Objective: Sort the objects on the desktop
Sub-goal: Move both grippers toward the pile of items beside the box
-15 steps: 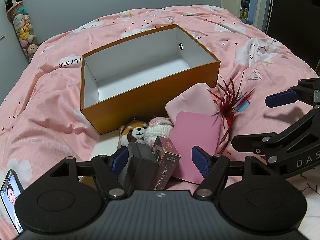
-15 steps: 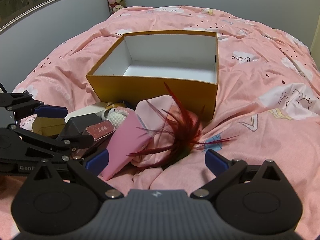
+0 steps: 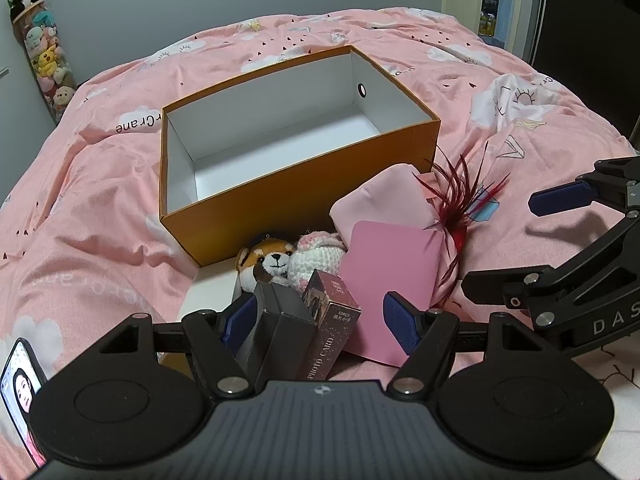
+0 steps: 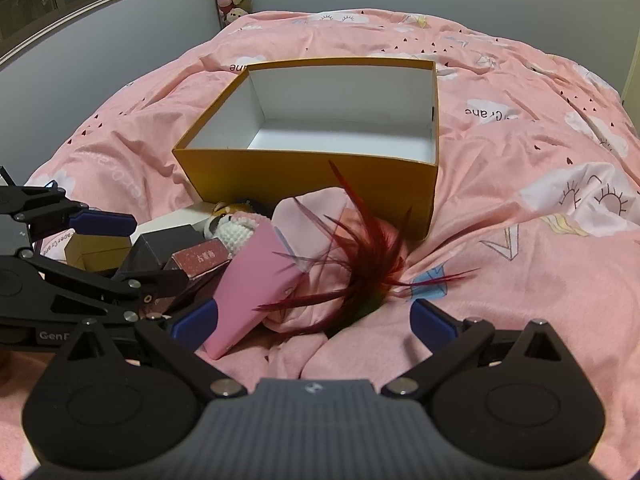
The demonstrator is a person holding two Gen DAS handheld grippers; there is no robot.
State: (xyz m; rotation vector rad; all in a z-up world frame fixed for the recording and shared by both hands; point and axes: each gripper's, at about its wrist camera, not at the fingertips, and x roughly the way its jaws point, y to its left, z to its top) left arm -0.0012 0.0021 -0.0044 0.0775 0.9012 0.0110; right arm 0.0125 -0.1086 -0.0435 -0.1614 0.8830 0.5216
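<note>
An orange box (image 3: 304, 204) with a bare white inside stands open on the pink bedspread (image 3: 100, 208); the right wrist view shows the orange box (image 4: 312, 176) too. In front of it lie a red panda plush (image 3: 266, 262), a crochet toy (image 3: 316, 260), a black box (image 3: 280, 328), a maroon photo-card box (image 3: 334, 320), a pink card (image 3: 390, 276), a pale pink pouch (image 3: 380, 200) and a red feather (image 3: 460, 200). My left gripper (image 3: 320, 318) is open around the black and maroon boxes. My right gripper (image 4: 314, 320) is open just short of the red feather (image 4: 360, 272) and pink card (image 4: 256, 280).
A phone (image 3: 20, 392) with a lit screen lies at the near left. A small tan box (image 4: 96, 248) and a white flat board (image 3: 212, 292) sit under the pile. A tube of plush toys (image 3: 44, 60) stands against the far wall.
</note>
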